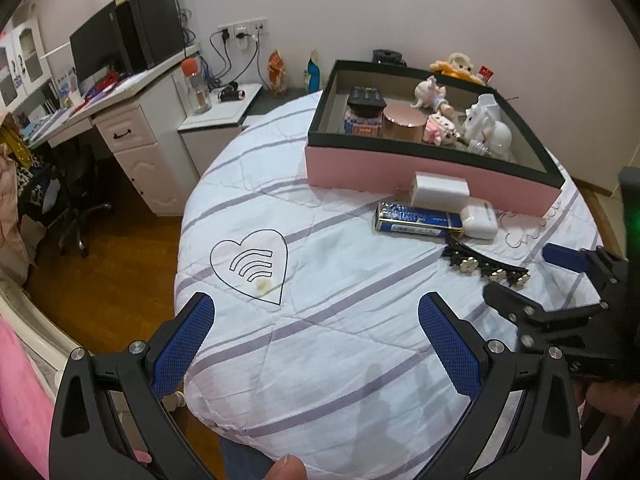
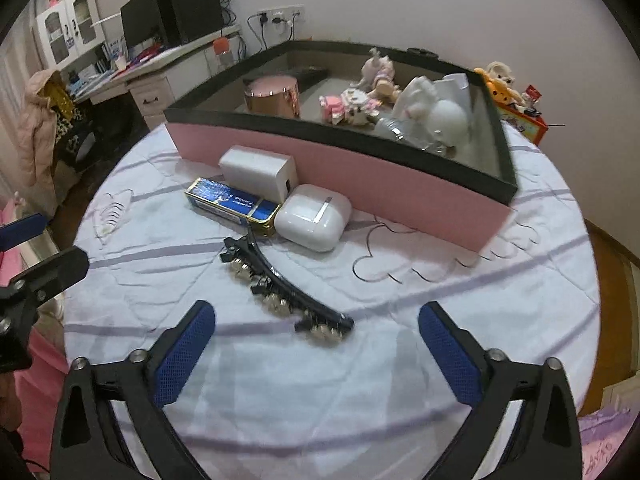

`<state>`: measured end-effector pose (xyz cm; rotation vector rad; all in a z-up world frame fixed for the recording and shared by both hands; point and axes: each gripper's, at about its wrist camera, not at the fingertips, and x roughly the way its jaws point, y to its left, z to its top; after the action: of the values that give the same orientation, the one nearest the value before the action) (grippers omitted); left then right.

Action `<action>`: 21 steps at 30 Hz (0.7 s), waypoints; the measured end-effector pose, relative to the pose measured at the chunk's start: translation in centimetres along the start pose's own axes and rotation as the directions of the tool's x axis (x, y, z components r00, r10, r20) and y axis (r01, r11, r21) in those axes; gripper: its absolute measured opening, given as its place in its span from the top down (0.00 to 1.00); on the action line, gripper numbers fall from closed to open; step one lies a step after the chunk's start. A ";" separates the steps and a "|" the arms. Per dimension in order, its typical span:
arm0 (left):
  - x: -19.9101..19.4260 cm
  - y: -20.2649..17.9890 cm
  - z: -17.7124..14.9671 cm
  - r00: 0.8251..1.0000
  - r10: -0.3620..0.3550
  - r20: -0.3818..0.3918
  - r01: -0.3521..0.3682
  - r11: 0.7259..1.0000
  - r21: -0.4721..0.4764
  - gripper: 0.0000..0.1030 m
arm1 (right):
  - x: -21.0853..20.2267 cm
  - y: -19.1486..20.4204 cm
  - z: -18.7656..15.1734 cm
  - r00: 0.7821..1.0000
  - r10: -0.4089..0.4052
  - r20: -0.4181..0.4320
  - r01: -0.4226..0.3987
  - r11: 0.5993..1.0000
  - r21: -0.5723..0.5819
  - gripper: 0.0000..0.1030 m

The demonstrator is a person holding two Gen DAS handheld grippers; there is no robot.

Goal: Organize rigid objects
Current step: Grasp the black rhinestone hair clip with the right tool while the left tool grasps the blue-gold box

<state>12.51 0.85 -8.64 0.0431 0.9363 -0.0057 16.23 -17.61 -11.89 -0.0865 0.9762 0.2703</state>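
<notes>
A pink box (image 1: 420,172) (image 2: 360,176) with a black rim stands on the round, white-quilted table. It holds a remote (image 1: 366,98), a rose-gold tin (image 1: 402,122) (image 2: 272,98), figurines and white ornaments. In front of it lie a white charger block (image 1: 440,192) (image 2: 256,172), a blue tin (image 1: 416,220) (image 2: 232,200), a white earbud case (image 1: 478,222) (image 2: 312,216) and a black beaded hair clip (image 1: 480,264) (image 2: 280,292). My right gripper (image 2: 317,308) (image 1: 516,269) is open just over the clip's near end, its pads clear of it. My left gripper (image 1: 316,304) (image 2: 44,240) hangs open over bare quilt with nothing between its fingers.
The table edge (image 1: 188,240) drops to a wooden floor (image 1: 120,272) on the left. Beyond it stand a white desk (image 1: 128,120) with a monitor, an office chair (image 1: 76,208) and a low white cabinet (image 1: 216,120). Plush toys (image 2: 504,84) sit behind the box.
</notes>
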 end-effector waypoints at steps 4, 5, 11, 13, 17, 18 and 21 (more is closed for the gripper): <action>0.9 0.0 0.0 1.000 0.002 -0.017 -0.002 1.000 0.005 0.00 | 1.4 0.3 0.3 0.999 0.025 -0.020 -0.025 1.000 -0.011 0.17; 1.0 0.0 0.1 1.000 0.002 -0.021 -0.002 1.000 0.006 0.00 | 1.6 0.5 0.3 1.000 0.016 -0.021 -0.017 1.000 -0.022 0.21; 1.8 -0.3 0.3 0.999 -0.002 -0.037 0.003 1.000 0.010 0.00 | 1.2 1.7 0.1 1.000 0.021 -0.008 -0.021 0.995 -0.099 0.55; 2.0 -0.5 0.4 0.999 -0.005 -0.039 0.006 1.000 0.015 0.00 | 1.0 2.3 0.0 0.999 0.033 -0.006 -0.033 0.991 -0.127 0.69; 2.2 -0.9 0.5 0.999 -0.014 -0.043 0.014 1.000 0.022 0.00 | 0.7 2.8 -0.4 0.999 0.045 0.001 -0.044 0.989 -0.145 0.74; 2.3 -1.1 0.5 0.999 -0.018 -0.044 0.019 1.000 0.023 0.00 | 0.6 2.6 -0.5 0.998 0.057 0.001 -0.056 0.989 -0.135 0.75; 2.6 -1.4 0.7 0.999 -0.028 -0.043 0.029 0.999 0.024 0.00 | 0.0 1.6 -0.9 0.997 0.074 0.000 -0.074 0.992 -0.102 0.80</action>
<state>14.63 -0.53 -10.38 0.0533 0.9797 -0.0429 15.07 -16.25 -12.37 -0.1436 0.9630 0.3883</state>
